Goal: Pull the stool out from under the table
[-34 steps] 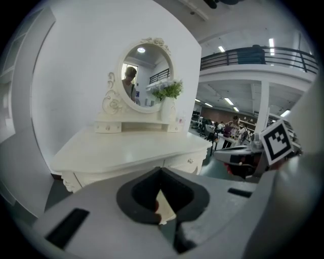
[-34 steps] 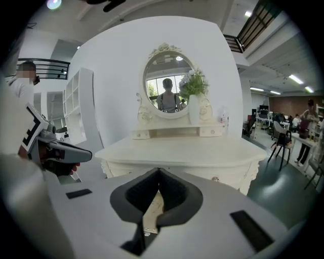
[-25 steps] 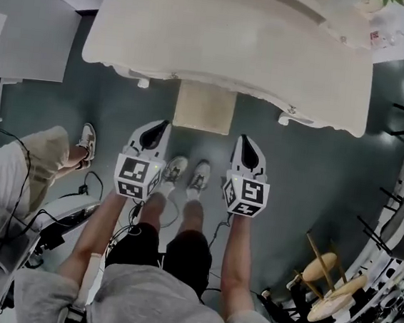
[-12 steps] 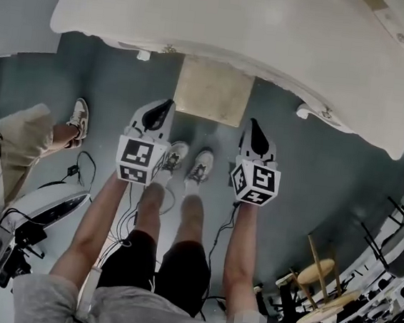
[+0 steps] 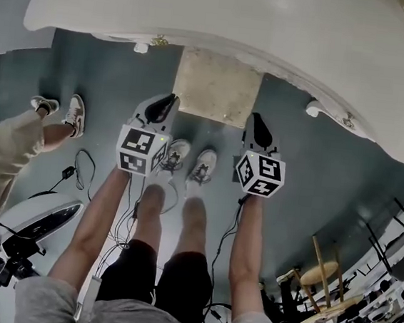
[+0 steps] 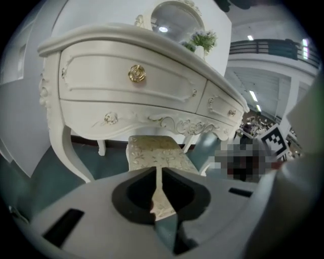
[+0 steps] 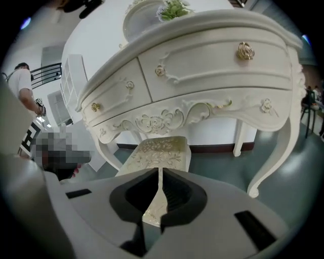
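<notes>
The stool (image 5: 217,87) has a square cream seat with a floral pattern and stands half under the white carved table (image 5: 274,21). My left gripper (image 5: 166,103) hangs shut just short of the seat's near left corner, holding nothing. My right gripper (image 5: 255,120) is also shut and empty, close to the near right corner. In the left gripper view the stool (image 6: 157,154) lies straight ahead beyond the shut left gripper (image 6: 158,174), under the table's drawers (image 6: 126,96). In the right gripper view the stool (image 7: 159,152) shows just past the shut right gripper (image 7: 161,177).
Curved table legs (image 6: 76,157) (image 7: 276,157) flank the stool. My own feet (image 5: 187,163) stand between the grippers. Another person's leg and shoes (image 5: 56,113) are at the left, by floor cables (image 5: 79,166) and a white device (image 5: 38,219). Wooden stools and clutter (image 5: 319,273) fill the lower right.
Both grippers have come closer to the stool's near edge, and the table and stool now sit nearer in the head view. The jaws stay shut. The other person's feet have shifted left.
</notes>
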A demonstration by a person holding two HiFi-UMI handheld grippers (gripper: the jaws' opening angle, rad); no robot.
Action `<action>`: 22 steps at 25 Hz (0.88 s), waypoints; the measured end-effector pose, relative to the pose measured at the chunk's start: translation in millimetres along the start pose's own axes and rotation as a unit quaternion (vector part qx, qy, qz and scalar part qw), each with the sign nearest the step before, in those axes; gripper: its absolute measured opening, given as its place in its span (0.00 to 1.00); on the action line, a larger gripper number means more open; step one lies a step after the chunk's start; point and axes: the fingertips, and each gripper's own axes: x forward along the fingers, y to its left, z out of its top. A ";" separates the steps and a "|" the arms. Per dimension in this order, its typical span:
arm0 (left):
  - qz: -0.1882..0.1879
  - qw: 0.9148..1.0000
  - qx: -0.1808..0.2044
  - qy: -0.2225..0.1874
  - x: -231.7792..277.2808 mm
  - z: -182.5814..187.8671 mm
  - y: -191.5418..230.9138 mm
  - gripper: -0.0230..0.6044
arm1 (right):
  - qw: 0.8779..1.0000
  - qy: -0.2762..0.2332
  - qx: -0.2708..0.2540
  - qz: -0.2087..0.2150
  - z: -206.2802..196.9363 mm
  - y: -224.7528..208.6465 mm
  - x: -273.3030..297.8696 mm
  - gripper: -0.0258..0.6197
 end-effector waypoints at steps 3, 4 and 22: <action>-0.020 0.999 -0.048 0.003 15.3 -7.9 5.2 0.20 | 0.999 0.012 0.027 0.026 -7.2 -0.3 12.8 0.27; -0.031 0.998 -0.063 0.005 20.5 -10.3 5.3 0.24 | 0.999 0.015 0.038 0.036 -9.0 -0.3 17.3 0.32; -0.082 0.980 -0.181 0.035 105.4 -67.8 52.9 0.66 | 0.982 0.072 0.137 0.105 -59.1 -39.2 103.8 0.67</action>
